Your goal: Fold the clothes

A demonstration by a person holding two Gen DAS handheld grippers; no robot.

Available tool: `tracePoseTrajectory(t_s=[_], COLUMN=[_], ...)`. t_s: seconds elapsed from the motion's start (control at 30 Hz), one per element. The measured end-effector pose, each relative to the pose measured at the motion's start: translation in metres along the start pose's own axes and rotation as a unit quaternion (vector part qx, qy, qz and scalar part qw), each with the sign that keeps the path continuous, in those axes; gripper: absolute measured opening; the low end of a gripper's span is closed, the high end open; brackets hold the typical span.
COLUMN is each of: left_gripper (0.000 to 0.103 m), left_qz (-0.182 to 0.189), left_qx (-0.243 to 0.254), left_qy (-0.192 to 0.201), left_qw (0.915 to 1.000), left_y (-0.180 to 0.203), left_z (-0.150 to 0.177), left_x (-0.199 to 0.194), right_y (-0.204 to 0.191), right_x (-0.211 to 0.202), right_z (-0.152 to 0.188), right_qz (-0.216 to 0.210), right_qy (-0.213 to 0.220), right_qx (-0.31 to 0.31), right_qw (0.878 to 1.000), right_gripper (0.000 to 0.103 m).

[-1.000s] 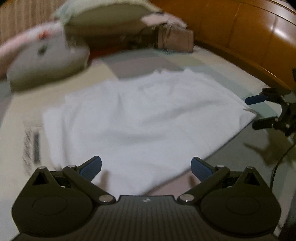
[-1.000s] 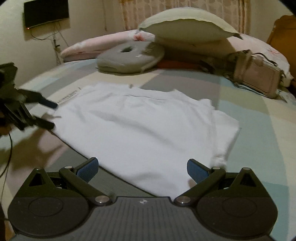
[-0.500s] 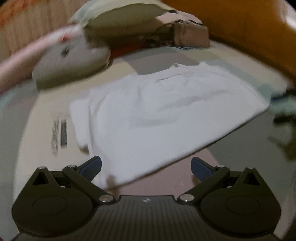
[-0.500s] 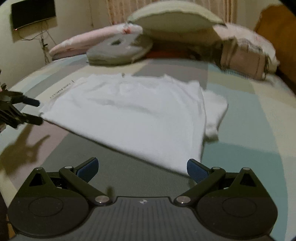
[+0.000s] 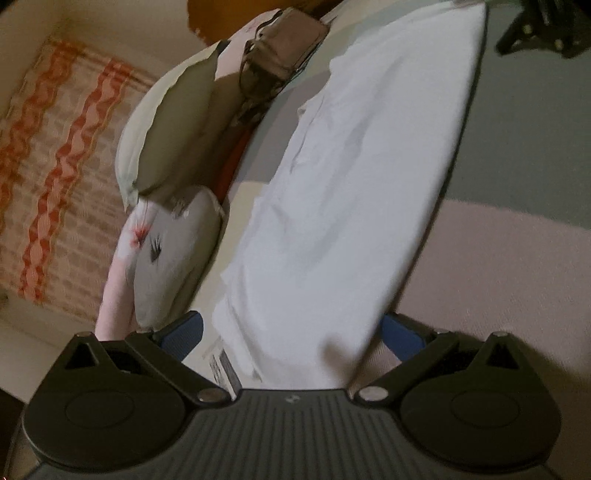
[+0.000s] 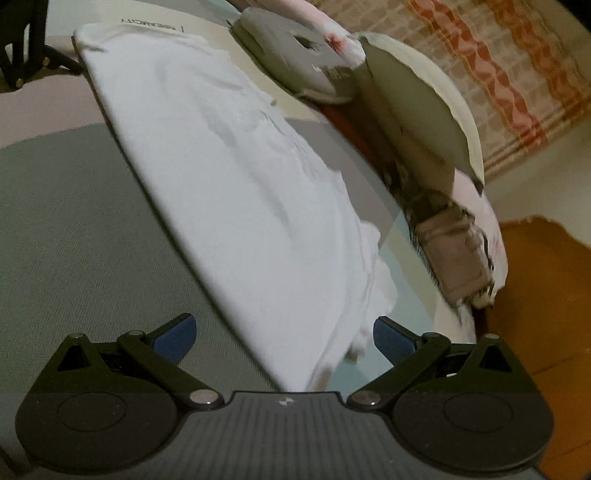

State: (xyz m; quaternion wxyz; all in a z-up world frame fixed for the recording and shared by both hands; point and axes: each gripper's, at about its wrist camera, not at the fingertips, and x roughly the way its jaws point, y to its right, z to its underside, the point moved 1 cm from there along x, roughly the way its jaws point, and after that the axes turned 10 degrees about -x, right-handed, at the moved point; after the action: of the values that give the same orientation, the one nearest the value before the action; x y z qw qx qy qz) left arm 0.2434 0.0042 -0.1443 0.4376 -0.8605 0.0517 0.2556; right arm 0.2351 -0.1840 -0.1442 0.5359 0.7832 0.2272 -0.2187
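On my left, the left gripper (image 5: 291, 332) stands with its blue-padded jaws apart, straddling one near corner of the white cotton T-shirt (image 5: 343, 192), which lies spread flat on the colour-blocked bedspread (image 5: 498, 258) with a side edge apparently tucked under; on my right, the right gripper (image 6: 284, 332) is equally spread, straddling the other near corner. I judge I am lining up to pinch both hem corners, so the next move calls for closing on cloth only, not the bedspread. Mirrored dark lettering (image 6: 153, 23) is printed beyond the shirt, but I cannot read it surely.
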Motion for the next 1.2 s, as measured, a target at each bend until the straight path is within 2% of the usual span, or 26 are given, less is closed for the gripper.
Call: tracePoseTrajectory(t_s=[0.23, 0.37, 0.5, 0.6, 0.7, 0.8, 0.9, 0.97, 1.07, 1.13, 1.2], left_gripper=[0.102, 0.102, 0.102, 0.102, 0.102, 0.102, 0.102, 0.102, 0.102, 0.102, 0.101], left_qz=[0.006, 0.009, -0.007, -0.029, -0.049, -0.052, -0.048, -0.047, -0.053, -0.071, -0.072], left_qx=[0.057, 0.079, 0.08, 0.067, 0.083, 0.103, 0.122, 0.13, 0.14, 0.146, 0.129], left_qy=[0.044, 0.064, 0.044, 0.003, -0.017, -0.001, 0.025, 0.032, 0.03, 0.018, 0.011], left_qw=[0.9974, 0.9948, 0.9958, 0.9973, 0.9952, 0.9933, 0.9911, 0.9899, 0.9882, 0.9865, 0.989], left_y=[0.027, 0.036, 0.021, 0.0, -0.002, 0.01, 0.026, 0.026, 0.019, 0.011, 0.004], left_z=[-0.037, -0.042, -0.026, -0.012, -0.007, -0.018, -0.034, -0.034, -0.024, -0.011, -0.004], left_x=[0.013, 0.013, 0.018, 0.029, 0.036, 0.036, 0.035, 0.035, 0.038, 0.043, 0.045], right_y=[-0.013, -0.015, -0.012, -0.004, 0.005, 0.007, -0.008, -0.016, -0.01, -0.002, 0.008], right_x=[0.015, 0.017, 0.019, 0.023, 0.028, 0.031, 0.031, 0.032, 0.034, 0.039, 0.046], right_z=[-0.051, -0.065, -0.051, -0.039, -0.032, -0.031, -0.054, -0.061, -0.049, -0.031, -0.016], right_qz=[0.008, 0.009, 0.02, 0.026, 0.029, 0.033, 0.027, 0.036, 0.036, 0.054, 0.07], right_qy=[0.051, 0.069, 0.053, 0.031, 0.013, 0.005, 0.035, 0.043, 0.042, 0.019, -0.005], right_qx=[-0.041, -0.044, -0.049, -0.038, -0.018, -0.008, -0.031, -0.054, -0.069, -0.077, -0.077], right_qw=[0.998, 0.997, 0.997, 0.998, 0.999, 0.999, 0.999, 0.997, 0.996, 0.995, 0.995], right_gripper=[0.103, 0.103, 0.103, 0.103, 0.103, 0.103, 0.103, 0.103, 0.103, 0.103, 0.103])
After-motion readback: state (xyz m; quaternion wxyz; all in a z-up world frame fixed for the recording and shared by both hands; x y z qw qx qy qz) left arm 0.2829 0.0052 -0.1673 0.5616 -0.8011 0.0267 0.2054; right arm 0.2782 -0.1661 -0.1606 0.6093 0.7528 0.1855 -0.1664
